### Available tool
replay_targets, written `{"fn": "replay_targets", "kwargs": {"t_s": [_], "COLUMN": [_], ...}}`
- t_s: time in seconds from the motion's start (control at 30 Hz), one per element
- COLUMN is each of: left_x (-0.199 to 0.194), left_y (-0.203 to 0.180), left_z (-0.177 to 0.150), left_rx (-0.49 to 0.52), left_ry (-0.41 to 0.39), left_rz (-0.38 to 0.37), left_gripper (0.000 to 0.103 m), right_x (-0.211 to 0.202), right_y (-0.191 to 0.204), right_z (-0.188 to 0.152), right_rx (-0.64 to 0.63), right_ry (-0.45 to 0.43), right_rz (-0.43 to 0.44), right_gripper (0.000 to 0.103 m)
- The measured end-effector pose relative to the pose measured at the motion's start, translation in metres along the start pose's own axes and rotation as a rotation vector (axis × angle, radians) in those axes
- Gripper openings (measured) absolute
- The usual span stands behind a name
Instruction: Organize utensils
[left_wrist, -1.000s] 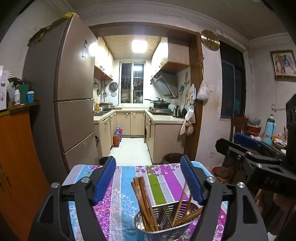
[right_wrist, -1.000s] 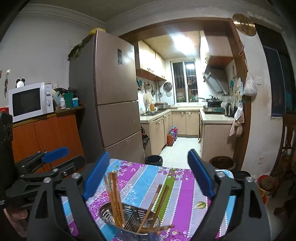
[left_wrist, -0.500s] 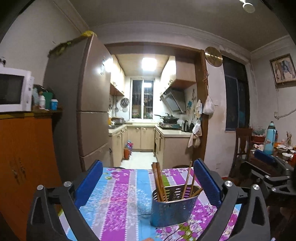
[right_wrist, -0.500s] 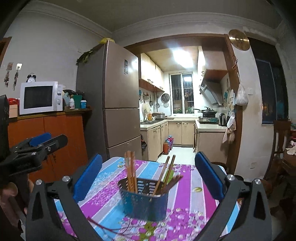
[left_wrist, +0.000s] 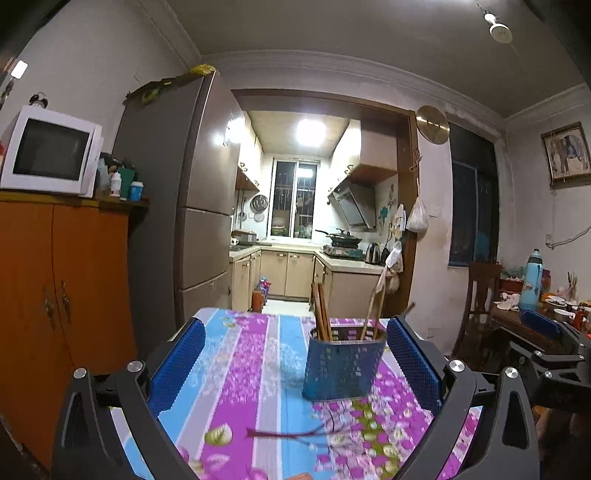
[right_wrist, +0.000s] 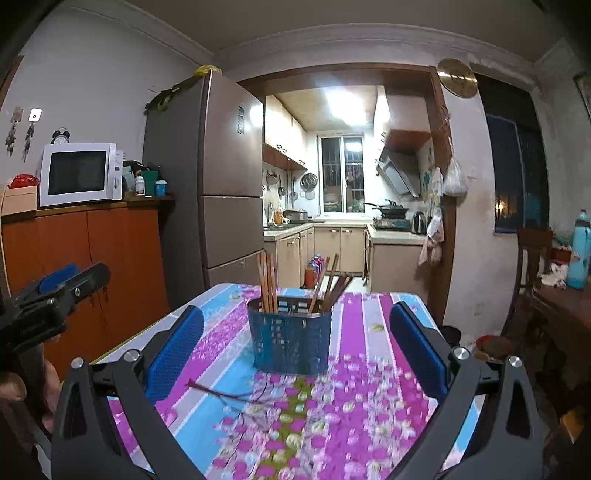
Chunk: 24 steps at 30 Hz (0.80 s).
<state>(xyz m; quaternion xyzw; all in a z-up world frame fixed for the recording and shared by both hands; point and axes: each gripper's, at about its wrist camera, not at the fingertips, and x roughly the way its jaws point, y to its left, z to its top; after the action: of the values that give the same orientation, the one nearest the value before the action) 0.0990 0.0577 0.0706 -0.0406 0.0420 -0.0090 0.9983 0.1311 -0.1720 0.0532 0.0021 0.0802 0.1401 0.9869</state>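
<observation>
A perforated metal utensil holder (left_wrist: 341, 365) (right_wrist: 290, 339) stands upright on the table with the flowered striped cloth (left_wrist: 240, 369) (right_wrist: 369, 369). Brown chopsticks (left_wrist: 320, 314) (right_wrist: 266, 280) stand in its left part, and a few more (left_wrist: 373, 308) (right_wrist: 332, 286) lean in its right part. My left gripper (left_wrist: 294, 328) is open, and the holder stands well ahead of its blue pads (left_wrist: 177, 365). My right gripper (right_wrist: 295, 319) is open too, also short of the holder. Neither holds anything. Each gripper shows at the edge of the other's view, the right gripper (left_wrist: 546, 332) and the left gripper (right_wrist: 62, 284).
An orange cabinet (left_wrist: 55, 295) with a microwave (right_wrist: 79, 173) and a tall fridge (left_wrist: 192, 206) stand left of the table. A kitchen doorway opens behind it. At the right are a wooden chair (left_wrist: 480, 295) and a cluttered side table with a blue bottle (left_wrist: 532, 280).
Both grippers have drawn back from the holder and sunk lower. The holder, seen from above before, now shows from the side and farther off. Both pairs of jaws have widened.
</observation>
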Motion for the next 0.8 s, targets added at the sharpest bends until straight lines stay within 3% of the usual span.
{"fn": "replay_targets", "kwargs": {"t_s": [0.4,0.8], "left_x": [-0.037,-0.062], "left_y": [-0.025,-0.033], "left_z": [-0.046,-0.052], "left_rx": [0.049,0.043], "left_ry": [0.055,0.053], "left_rz": [-0.077,-0.067], "left_gripper": [0.098,0.098], "right_x": [-0.048,-0.086], "right_y": [0.003,0.003], "right_z": [-0.048,-0.063], "right_rx": [0.022,0.010], "right_ry": [0.016,-0.002], "right_rz": [-0.024,-0.045], "right_gripper": [0.097,0.097]}}
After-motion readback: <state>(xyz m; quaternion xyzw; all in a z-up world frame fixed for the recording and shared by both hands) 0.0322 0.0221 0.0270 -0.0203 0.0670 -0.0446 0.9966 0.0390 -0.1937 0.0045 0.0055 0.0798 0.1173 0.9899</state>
